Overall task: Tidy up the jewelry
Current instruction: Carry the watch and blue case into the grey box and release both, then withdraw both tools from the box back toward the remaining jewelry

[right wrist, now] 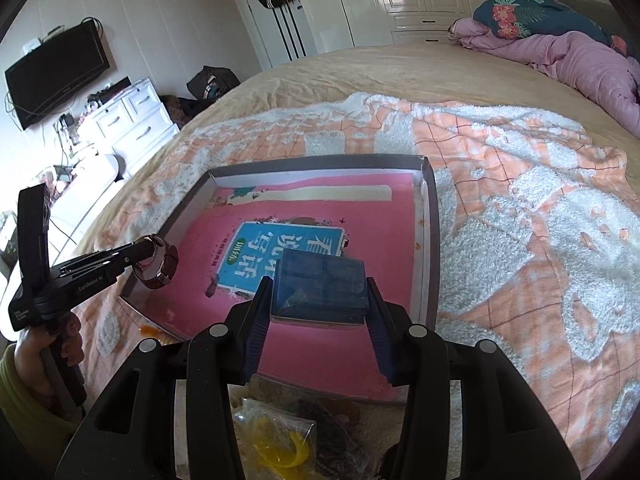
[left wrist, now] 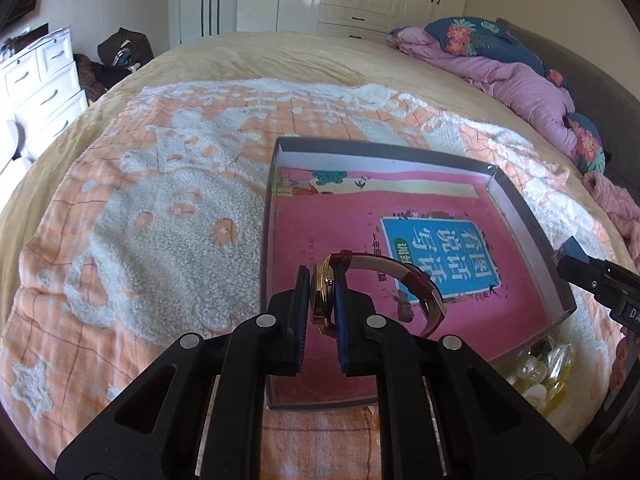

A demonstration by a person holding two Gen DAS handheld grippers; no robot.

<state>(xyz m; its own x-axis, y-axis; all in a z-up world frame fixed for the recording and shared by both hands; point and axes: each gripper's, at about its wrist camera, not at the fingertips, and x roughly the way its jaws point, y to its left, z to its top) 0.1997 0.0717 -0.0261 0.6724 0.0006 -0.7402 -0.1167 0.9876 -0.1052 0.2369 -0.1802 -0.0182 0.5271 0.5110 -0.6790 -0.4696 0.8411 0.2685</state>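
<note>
My left gripper (left wrist: 322,276) is shut on a gold watch with a dark red strap (left wrist: 400,284), held above the left side of a shallow grey tray (left wrist: 532,216) lined with a pink book cover. The right wrist view shows that watch (right wrist: 158,262) hanging from the left gripper at the tray's (right wrist: 430,216) left edge. My right gripper (right wrist: 318,292) is shut on a dark blue square box (right wrist: 318,288) and holds it over the tray's near half. Its tip (left wrist: 572,250) enters the left wrist view at the right.
The tray lies on an orange-and-white fleecy blanket (left wrist: 160,200) on a bed. Yellow and clear bead jewelry (left wrist: 536,372) lies by the tray's near corner; a bag with yellow pieces (right wrist: 276,436) and dark items lies under my right gripper. A pink quilt (right wrist: 580,64) is heaped at far right.
</note>
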